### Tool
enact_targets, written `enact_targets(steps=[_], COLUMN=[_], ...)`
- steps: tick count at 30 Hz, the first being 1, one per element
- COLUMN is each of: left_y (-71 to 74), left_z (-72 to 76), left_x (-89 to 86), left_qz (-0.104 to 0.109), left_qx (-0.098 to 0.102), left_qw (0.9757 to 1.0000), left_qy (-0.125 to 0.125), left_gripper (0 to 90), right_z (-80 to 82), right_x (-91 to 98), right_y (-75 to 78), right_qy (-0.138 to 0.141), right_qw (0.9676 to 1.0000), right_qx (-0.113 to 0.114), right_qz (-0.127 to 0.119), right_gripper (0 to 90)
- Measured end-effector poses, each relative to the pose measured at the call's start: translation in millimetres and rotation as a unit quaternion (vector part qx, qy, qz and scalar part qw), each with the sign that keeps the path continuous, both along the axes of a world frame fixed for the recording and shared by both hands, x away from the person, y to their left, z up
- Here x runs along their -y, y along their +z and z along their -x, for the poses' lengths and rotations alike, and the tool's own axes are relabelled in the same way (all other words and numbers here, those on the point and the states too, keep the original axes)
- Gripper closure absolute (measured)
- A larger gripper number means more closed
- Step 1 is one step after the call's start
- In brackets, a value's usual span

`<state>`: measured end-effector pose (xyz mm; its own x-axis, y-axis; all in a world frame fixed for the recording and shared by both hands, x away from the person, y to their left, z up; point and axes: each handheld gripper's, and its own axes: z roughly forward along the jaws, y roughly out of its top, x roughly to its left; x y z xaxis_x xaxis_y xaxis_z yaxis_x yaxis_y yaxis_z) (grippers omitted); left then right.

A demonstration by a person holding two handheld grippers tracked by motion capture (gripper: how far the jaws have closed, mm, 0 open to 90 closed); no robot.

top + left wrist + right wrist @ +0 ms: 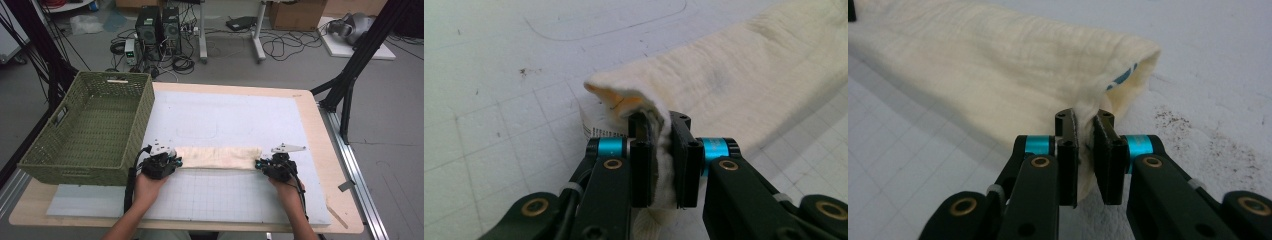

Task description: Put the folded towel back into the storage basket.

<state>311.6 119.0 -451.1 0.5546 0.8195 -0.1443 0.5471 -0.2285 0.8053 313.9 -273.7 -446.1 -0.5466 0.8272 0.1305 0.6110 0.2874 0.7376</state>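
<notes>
a folded cream cloth (pixel 218 158) lies as a long strip across the near half of the white grid mat (pixel 225 120), running left to right between the 2 hands. the left gripper (pixel 162 163) is clenched on the cloth's left end; in the left gripper view the fabric (pixel 724 85) is bunched between its pads and a white label peeks out beside it. the right gripper (pixel 272 166) is clamped on the right end, with cloth (pixel 998 75) pinched between its jaws. a green woven basket (pixel 130 137) stands at the table's left, just beside the left gripper.
</notes>
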Motion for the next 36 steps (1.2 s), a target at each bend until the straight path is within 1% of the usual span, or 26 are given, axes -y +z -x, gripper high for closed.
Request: enact_targets(steps=[1, 3, 6, 9, 15, 19, 23, 25, 28, 30, 36], left_y=[0.3, 1.7, 5.8, 10.9, 24.7, 33.3, 38.4, 39.7, 42.8, 46.1, 58.0], left_z=[0.4, 1.6, 3.6, 6.3, 11.1, 14.7, 17.5, 18.5, 20.0, 21.2, 25.9], left_x=[-0.2, -1.0, -1.3, -0.8, -3.2, -2.8, -2.6, -2.6, -3.6, -4.2, -8.9], left_qz=[-0.002, 0.001, 0.009, 0.009, 0.033, 0.042, 0.048, 0.045, 0.047, 0.052, 0.061], left_qx=[0.002, 0.009, 0.020, 0.036, 0.057, 0.070, 0.078, 0.082, 0.085, 0.090, 0.104], left_qw=[1.0000, 1.0000, 0.9997, 0.9993, 0.9978, 0.9965, 0.9957, 0.9955, 0.9952, 0.9945, 0.9927], left_qy=[-0.002, -0.003, -0.005, -0.009, -0.011, -0.013, -0.013, -0.014, -0.013, -0.011, -0.004], left_gripper=[80.8, 81.1, 81.1, 81.2, 81.1, 81.2, 81.1, 81.1, 81.1, 81.2, 81.2], right_z=[0.8, 2.6, 2.5, 3.4, 6.0, 7.0, 7.2, 7.1, 7.3, 7.2, 1.5], right_x=[-1.0, -2.1, 0.6, 1.6, 5.8, 7.7, 7.7, 8.1, 8.3, 7.7, 5.0], right_y=[0.6, 2.6, 5.1, 8.2, 19.1, 23.8, 27.8, 29.8, 32.4, 34.8, 44.0], right_qy=[0.002, 0.004, -0.001, 0.001, 0.003, 0.001, -0.001, -0.002, 0.001, 0.002, 0.009], right_qw=[1.0000, 0.9997, 0.9998, 0.9995, 0.9989, 0.9986, 0.9981, 0.9979, 0.9975, 0.9974, 0.9960], right_qx=[0.004, 0.014, 0.018, 0.027, 0.046, 0.054, 0.062, 0.064, 0.071, 0.072, 0.089], right_qz=[0.007, 0.018, 0.013, 0.017, 0.007, 0.003, 0.002, 0.002, 0.002, 0.003, -0.003], right_gripper=[82.9, 83.0, 82.9, 82.9, 82.9, 82.9, 82.9, 82.9, 82.9, 82.8, 82.9])
